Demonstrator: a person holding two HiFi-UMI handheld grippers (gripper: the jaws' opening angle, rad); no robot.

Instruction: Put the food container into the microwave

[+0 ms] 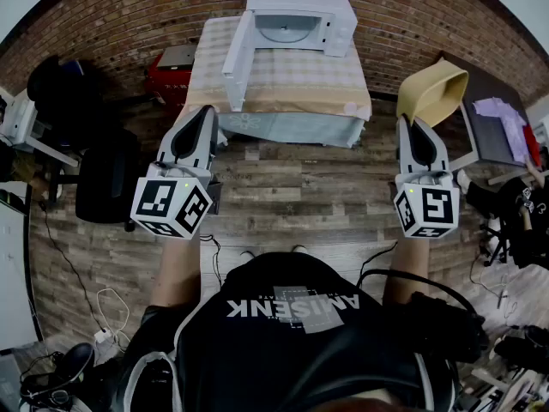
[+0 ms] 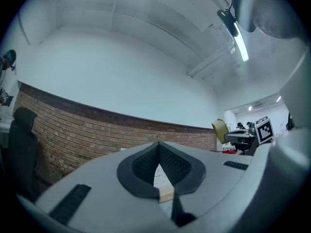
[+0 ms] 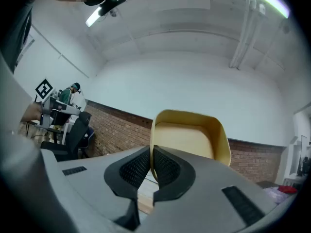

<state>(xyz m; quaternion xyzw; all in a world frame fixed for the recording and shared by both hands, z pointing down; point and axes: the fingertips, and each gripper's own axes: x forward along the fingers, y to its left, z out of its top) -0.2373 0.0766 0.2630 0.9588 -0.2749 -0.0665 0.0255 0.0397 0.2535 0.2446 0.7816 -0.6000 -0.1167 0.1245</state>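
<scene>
A white microwave (image 1: 300, 11) stands on a cloth-covered table (image 1: 283, 88) ahead, its door (image 1: 238, 58) swung open to the left and its cavity empty. My right gripper (image 1: 415, 130) is shut on the rim of a yellow food container (image 1: 433, 93), held out to the right of the table. In the right gripper view the yellow food container (image 3: 192, 140) stands upright beyond the closed pads. My left gripper (image 1: 202, 120) is shut with nothing in it, near the table's front left corner. The left gripper (image 2: 158, 160) points at the brick wall.
A brick wall (image 1: 129, 15) runs behind the table. A black office chair (image 1: 64, 93) and a red box (image 1: 167, 71) stand at the left. A desk (image 1: 493, 123) with papers sits at the right. Cables (image 1: 103, 303) lie on the wooden floor.
</scene>
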